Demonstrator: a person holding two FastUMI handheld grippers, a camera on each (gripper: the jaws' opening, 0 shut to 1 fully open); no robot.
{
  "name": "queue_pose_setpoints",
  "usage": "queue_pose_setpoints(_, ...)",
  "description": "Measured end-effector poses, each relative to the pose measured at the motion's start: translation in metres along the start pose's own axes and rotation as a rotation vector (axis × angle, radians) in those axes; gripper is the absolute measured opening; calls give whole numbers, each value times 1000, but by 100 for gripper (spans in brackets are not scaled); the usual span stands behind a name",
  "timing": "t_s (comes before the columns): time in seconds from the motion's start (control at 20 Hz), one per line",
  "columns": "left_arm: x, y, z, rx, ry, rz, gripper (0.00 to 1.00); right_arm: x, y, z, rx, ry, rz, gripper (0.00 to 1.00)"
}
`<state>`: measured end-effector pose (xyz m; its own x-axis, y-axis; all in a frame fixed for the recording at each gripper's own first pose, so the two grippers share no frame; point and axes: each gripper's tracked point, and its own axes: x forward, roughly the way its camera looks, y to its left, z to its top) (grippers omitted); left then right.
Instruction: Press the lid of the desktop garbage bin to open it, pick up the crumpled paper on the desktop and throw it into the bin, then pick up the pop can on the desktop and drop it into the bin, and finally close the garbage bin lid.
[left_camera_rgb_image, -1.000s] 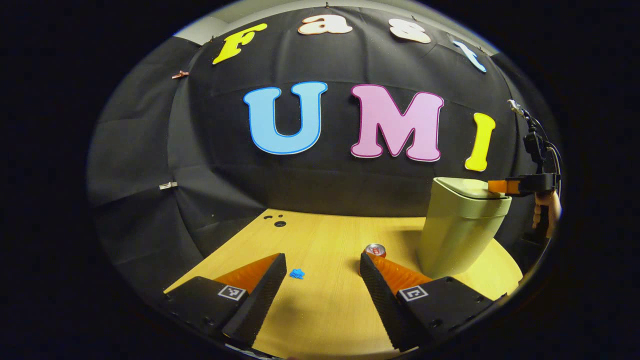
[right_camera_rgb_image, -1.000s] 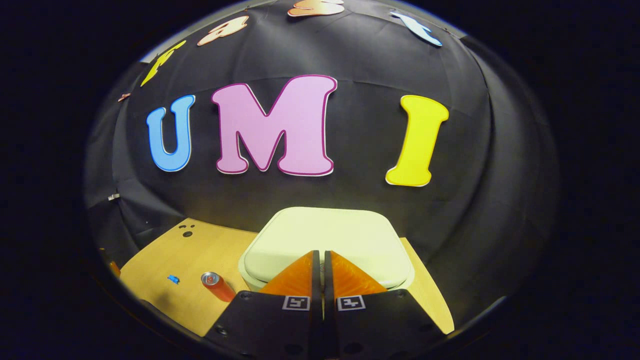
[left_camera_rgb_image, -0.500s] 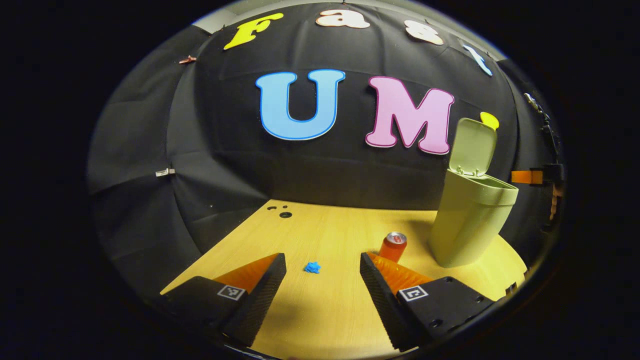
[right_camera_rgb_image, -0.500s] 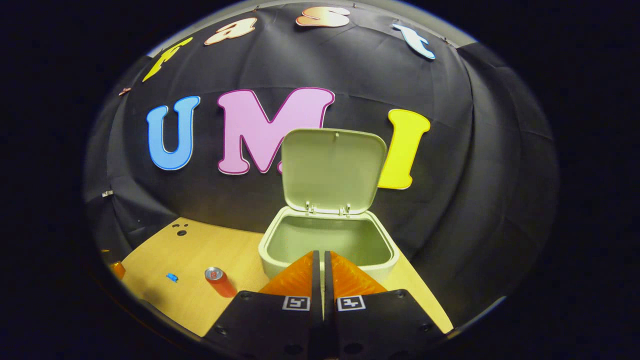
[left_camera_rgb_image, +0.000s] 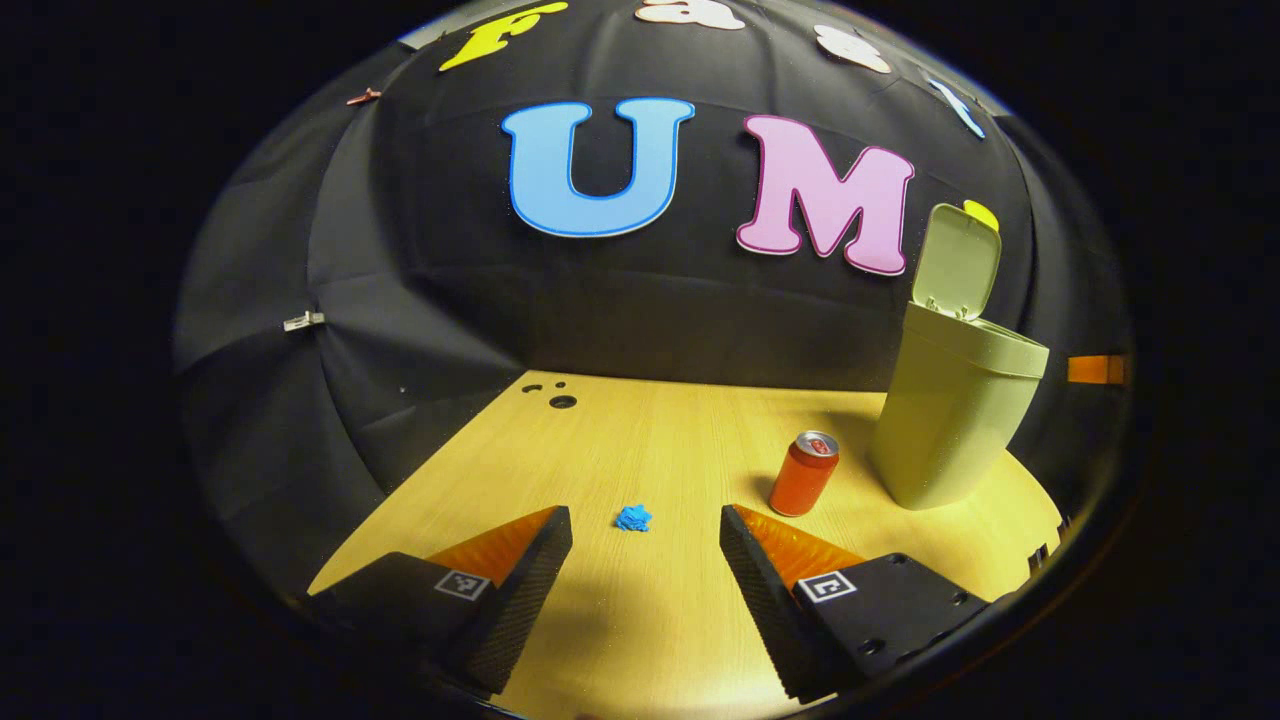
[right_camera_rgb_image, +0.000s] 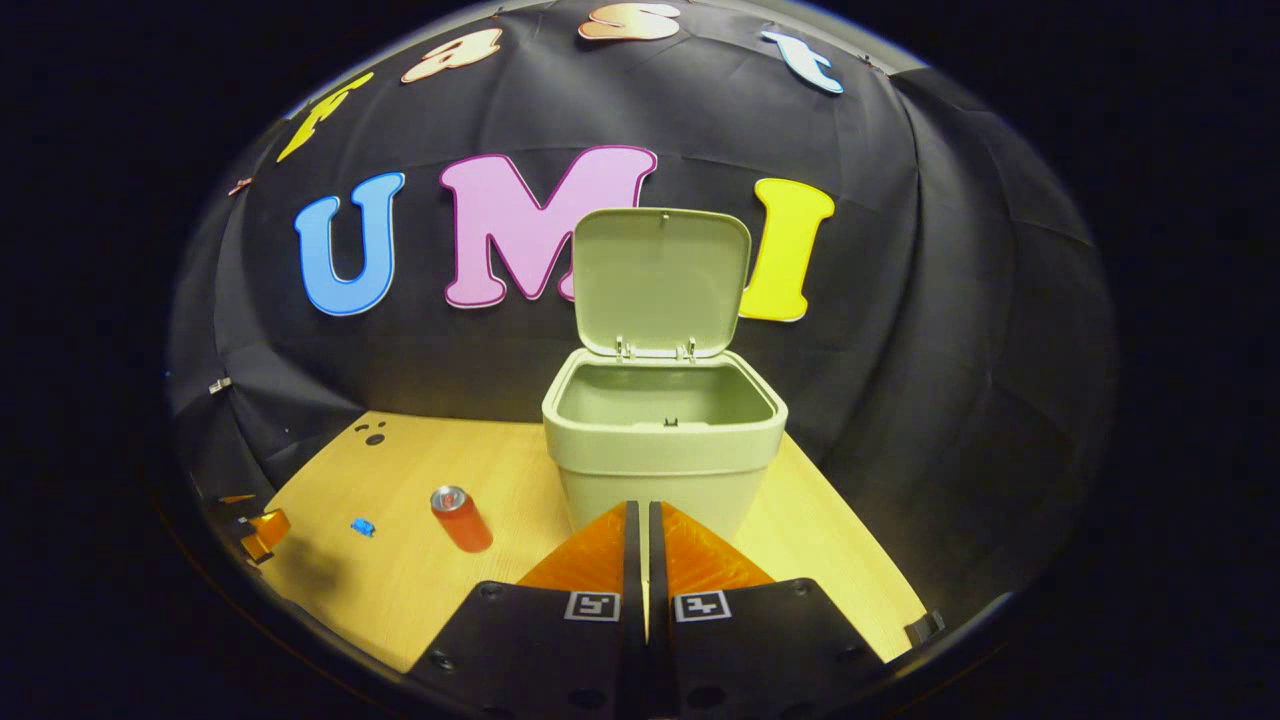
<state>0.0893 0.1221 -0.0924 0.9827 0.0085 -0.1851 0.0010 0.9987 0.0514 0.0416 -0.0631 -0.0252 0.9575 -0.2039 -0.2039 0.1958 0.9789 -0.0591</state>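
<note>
Bin (right_camera_rgb_image: 664, 455): upright on the desk (left_camera_rgb_image: 650, 620), lid (right_camera_rgb_image: 660, 282) tipped up and back (wide open).
Paper (left_camera_rgb_image: 633, 518): on the desk, ahead between spread fingers of left gripper (left_camera_rgb_image: 646, 528).
Can (left_camera_rgb_image: 804, 473): standing beside the bin.
Right gripper (right_camera_rgb_image: 641, 520): fingers pressed together, empty, before the bin.

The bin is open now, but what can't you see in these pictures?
- Bottom of the bin: right gripper view, its front wall hides it.
- Crumpled paper: both views, too small for detail.
- Pop can label: too small.
- Right gripper: left gripper view, cut off at the edge.
</note>
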Motion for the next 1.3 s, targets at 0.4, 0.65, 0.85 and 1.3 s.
queue_pose_setpoints(0.4, 65, 4, -31, 8, 94, -5, 96, -31, -17, -51, 42, 122, -50, 5)
queue_pose_setpoints(0.65, 111, 7, -46, 1, 160, 28, 96, -46, -16, -77, 37, 187, -54, 10)
queue_pose_setpoints(0.85, 145, 4, -64, 14, 214, 39, 96, -52, -3, -94, 51, 233, -23, 31)
queue_pose_setpoints(1.3, 187, 18, -90, 49, 268, 99, 94, -66, 11, -112, 58, 258, -1, 90)
